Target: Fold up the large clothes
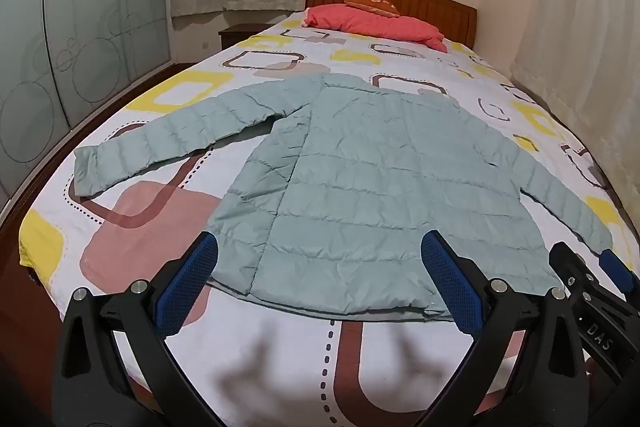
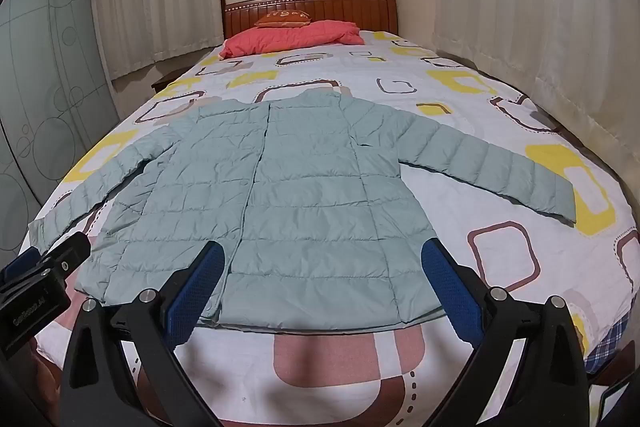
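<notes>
1. The left gripper [image 1: 318, 267] has its jaws spread wide and empty, its blue pads [image 1: 192, 279] hanging above the jacket's hem without touching the fabric.
2. The right gripper [image 2: 320, 271] is likewise wide open and holds nothing, poised over the hem just beside the left one; each tool shows at the edge of the other's view.
3. The jacket [image 1: 360, 179], a pale green quilted puffer, lies flat and front-up on the bed [image 1: 132, 227], hem toward the grippers, collar toward the headboard, front closure running up its middle.
4. Its left sleeve [image 1: 160, 143] stretches out from the body toward the wardrobe side of the jacket; its right sleeve [image 2: 492, 167] reaches out toward the curtain side. Both lie flat, not yet folded in.
5. Beyond the jacket's collar, well apart from it, a red pillow [image 2: 292, 37] and a small orange cushion [image 2: 284, 18] rest against the headboard [image 2: 312, 7].
6. Judged by its look, the jacket is light, soft and puffy, with a smooth shell likely to slip between pads and to spring back after folding.
7. A sensible hold would be at a cuff or the shoulder seam, where the stitched edges give the pads thicker fabric to bite, pinching deep rather than at the bare surface.
8. Folding seems barely begun: the sleeves would likely come across the body first.
</notes>
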`<action>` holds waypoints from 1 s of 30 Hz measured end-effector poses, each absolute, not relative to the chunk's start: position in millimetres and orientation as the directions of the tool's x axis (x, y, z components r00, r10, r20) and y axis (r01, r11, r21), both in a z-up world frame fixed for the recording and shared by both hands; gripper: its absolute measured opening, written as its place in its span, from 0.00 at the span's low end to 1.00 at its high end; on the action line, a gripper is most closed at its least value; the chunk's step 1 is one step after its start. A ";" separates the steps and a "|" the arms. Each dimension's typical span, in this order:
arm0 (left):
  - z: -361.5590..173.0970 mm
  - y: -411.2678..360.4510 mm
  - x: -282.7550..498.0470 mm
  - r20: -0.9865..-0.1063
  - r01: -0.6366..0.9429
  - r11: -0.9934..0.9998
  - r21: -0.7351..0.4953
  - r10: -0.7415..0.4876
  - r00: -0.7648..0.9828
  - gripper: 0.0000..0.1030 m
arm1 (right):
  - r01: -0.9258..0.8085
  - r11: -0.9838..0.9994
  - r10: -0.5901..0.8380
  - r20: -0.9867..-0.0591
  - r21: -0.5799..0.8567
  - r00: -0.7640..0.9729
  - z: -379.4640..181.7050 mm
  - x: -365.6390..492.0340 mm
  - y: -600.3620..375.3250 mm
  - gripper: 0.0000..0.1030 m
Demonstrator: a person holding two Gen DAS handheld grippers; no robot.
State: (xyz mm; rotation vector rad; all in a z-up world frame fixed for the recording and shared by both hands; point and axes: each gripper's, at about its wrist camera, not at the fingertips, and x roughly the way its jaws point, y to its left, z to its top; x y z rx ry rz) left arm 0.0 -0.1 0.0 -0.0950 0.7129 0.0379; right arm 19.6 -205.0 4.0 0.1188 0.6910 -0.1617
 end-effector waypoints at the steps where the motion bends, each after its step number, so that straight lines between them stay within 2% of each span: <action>1: 0.2 -0.1 -0.6 -0.649 -0.073 0.995 -0.070 0.010 0.761 0.98 | 0.187 0.981 -0.107 -0.643 0.058 0.758 3.9 19.8 -205.0 0.95; 30: 0.5 1.7 -1.6 -0.655 -0.073 0.995 -0.070 0.009 0.756 0.98 | 0.192 0.980 -0.112 -0.642 0.056 0.758 2.2 21.5 -202.6 0.95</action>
